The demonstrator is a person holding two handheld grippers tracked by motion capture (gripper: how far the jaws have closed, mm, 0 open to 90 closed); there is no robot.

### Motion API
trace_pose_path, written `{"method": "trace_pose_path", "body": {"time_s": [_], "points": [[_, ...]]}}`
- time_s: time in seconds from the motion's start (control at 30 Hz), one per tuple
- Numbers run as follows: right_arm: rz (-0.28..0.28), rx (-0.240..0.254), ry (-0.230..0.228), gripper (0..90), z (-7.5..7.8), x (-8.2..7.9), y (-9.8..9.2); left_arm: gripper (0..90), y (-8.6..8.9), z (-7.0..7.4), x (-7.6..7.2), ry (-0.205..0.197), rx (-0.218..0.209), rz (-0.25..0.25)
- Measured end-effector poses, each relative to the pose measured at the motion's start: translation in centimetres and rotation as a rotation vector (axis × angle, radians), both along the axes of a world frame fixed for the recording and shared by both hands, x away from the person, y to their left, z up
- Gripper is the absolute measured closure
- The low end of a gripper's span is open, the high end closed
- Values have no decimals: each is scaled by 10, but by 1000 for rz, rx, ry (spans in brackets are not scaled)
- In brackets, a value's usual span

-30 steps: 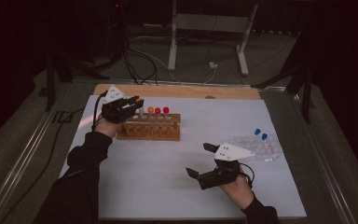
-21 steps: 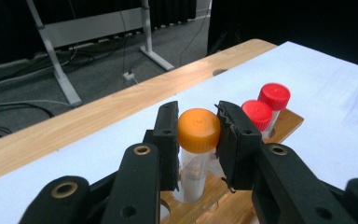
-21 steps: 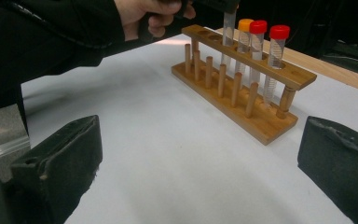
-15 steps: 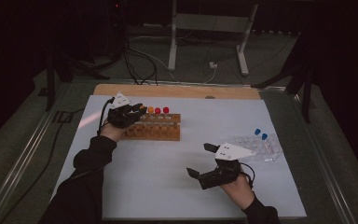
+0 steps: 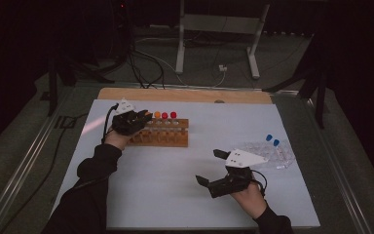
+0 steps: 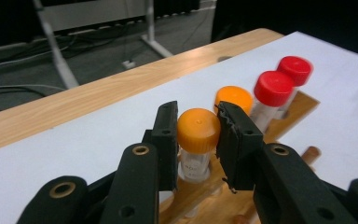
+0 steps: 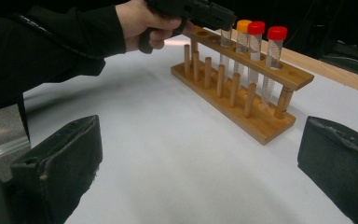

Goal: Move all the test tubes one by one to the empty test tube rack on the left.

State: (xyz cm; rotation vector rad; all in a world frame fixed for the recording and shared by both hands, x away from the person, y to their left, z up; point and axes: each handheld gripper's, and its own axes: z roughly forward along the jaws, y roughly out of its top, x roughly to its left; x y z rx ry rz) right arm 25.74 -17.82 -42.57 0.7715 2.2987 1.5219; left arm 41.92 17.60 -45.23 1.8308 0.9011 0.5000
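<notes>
A wooden tube rack (image 5: 168, 140) stands on the white table sheet, left of centre. It holds an orange-capped tube (image 6: 198, 130) at the near end, then a second orange-capped tube (image 6: 233, 97) and two red-capped tubes (image 6: 273, 87). My left gripper (image 6: 198, 122) is at the rack's left end (image 5: 143, 117). Its pads lie against both sides of the first orange cap, and the jaws have just been easing apart. That tube stands upright in its hole. My right gripper (image 5: 209, 166) rests low at the front right, open, with nothing between its jaws (image 7: 200, 154).
A clear plastic bag (image 5: 268, 152) with blue-capped tubes (image 5: 269, 137) lies on the table's right side. A wooden strip (image 5: 185, 94) runs along the far edge. Cables and a metal stand (image 5: 214, 34) are on the floor beyond.
My left hand has sunk a little at the rack's left end, bringing the orange-capped tube down into the rack. The right hand has kept still.
</notes>
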Motion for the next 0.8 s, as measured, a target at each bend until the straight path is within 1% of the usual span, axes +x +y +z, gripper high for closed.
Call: {"method": "trace_pose_path", "body": {"time_s": [0.03, 0.1, 0.17, 0.3, 0.37, 0.4, 0.43, 0.5, 0.57, 0.6, 0.63, 0.7, 0.73, 0.8], "points": [[3, 3, 3, 0, 0, 0, -1, 647, 1, 2, -1, 1, -6, -8], [2, 19, 6, 0, 1, 1, -2, 607, 3, 7, -4, -12, -22, -9], [5, 17, 0, 0, 3, 1, -3, 542, 6, 14, -9, -32, -32, -12], [2, -9, -54, 0, 6, 1, -7, 383, 11, 28, -22, -59, -63, -41], [-10, -6, -75, 0, 9, 2, -11, 323, 12, 33, -30, -66, -76, -56], [-16, -6, -82, 0, 10, 2, -14, 282, 13, 35, -34, -68, -79, -72], [-24, -1, -91, 0, 12, 3, -17, 248, 13, 37, -39, -71, -80, -75], [-46, 2, -93, 0, 15, 5, -24, 182, 14, 40, -47, -72, -88, -94], [-77, 8, -96, 0, 18, 7, -32, 156, 14, 43, -56, -73, -92, -114], [-96, 1, -89, 0, 20, 9, -36, 126, 14, 44, -60, -69, -94, -137], [-119, -4, -88, 0, 21, 10, -41, 77, 14, 45, -64, -74, -98, -150], [-161, 0, -92, 0, 22, 13, -51, 50, 15, 46, -74, -84, -110, -167], [-175, -7, -94, 0, 22, 15, -56, 26, 15, 46, -78, -86, -115, -182], [-218, -15, -101, 0, 22, 18, -67, 21, 15, 45, -86, -89, -126, -195]]}}
